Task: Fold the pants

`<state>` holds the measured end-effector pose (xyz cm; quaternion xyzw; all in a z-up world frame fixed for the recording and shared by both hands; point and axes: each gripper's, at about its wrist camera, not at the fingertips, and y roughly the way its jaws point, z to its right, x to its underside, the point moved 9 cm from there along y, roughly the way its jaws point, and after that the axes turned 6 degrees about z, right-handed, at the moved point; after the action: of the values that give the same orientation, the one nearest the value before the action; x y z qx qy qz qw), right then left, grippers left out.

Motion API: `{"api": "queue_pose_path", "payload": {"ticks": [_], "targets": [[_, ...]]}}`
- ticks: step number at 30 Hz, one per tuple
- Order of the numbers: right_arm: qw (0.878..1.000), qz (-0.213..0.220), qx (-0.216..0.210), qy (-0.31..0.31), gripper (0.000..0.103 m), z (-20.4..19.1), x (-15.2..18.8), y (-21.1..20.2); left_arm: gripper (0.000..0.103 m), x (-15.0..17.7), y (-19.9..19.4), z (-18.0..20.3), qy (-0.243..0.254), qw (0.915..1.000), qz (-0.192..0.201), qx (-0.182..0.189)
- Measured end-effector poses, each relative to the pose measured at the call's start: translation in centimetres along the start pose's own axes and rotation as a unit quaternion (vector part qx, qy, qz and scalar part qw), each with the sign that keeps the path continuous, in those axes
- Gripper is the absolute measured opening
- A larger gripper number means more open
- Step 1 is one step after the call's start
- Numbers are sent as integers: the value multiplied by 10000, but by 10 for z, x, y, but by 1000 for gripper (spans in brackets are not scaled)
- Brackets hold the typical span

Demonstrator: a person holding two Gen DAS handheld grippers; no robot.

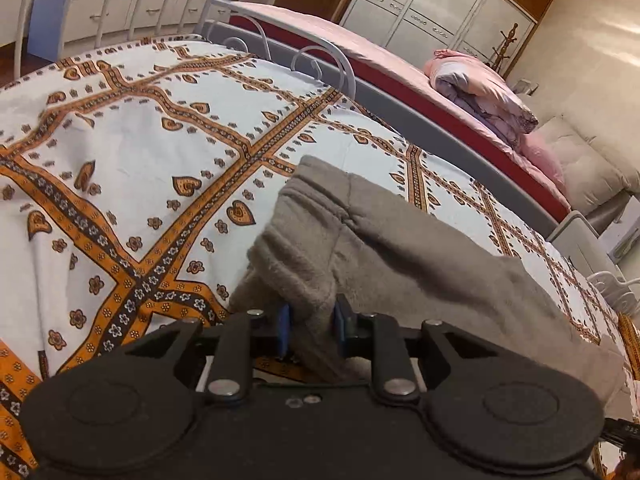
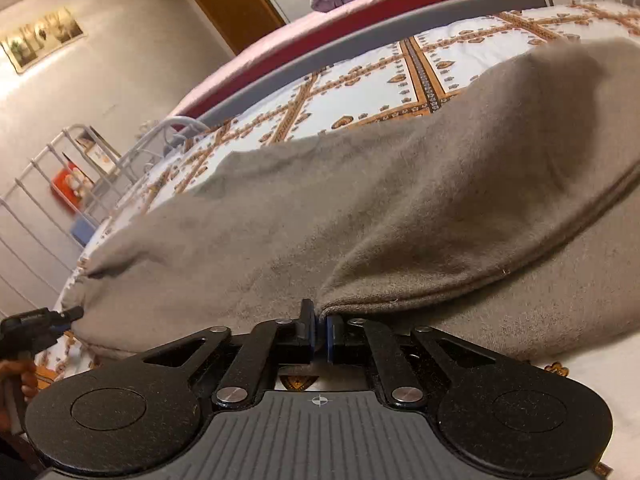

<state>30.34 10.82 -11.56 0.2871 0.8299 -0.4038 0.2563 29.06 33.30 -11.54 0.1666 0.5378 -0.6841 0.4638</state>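
Between the blue pads of the left gripper (image 1: 311, 330) sits a bunch of the grey pants (image 1: 360, 248), jaws slightly apart; the right gripper (image 2: 320, 336) is clenched on a hem.

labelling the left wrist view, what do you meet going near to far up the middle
black left gripper with blue pads → grey fleece pants → white bedsheet with orange heart pattern → white metal bed rail → white wardrobe
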Motion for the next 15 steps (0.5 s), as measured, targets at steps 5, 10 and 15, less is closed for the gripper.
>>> {"api": "queue_pose_path", "payload": {"ticks": [5, 10, 15], "targets": [[10000, 43, 20, -73, 37, -7, -11, -18, 70, -2, -18, 4, 73, 9991, 4, -423], [9991, 392, 178, -13, 37, 23, -36, -69, 61, -8, -46, 44, 414, 9991, 95, -39], [9913, 920, 854, 390, 37, 85, -79, -88, 64, 14, -27, 98, 642, 9978, -107, 134]]}}
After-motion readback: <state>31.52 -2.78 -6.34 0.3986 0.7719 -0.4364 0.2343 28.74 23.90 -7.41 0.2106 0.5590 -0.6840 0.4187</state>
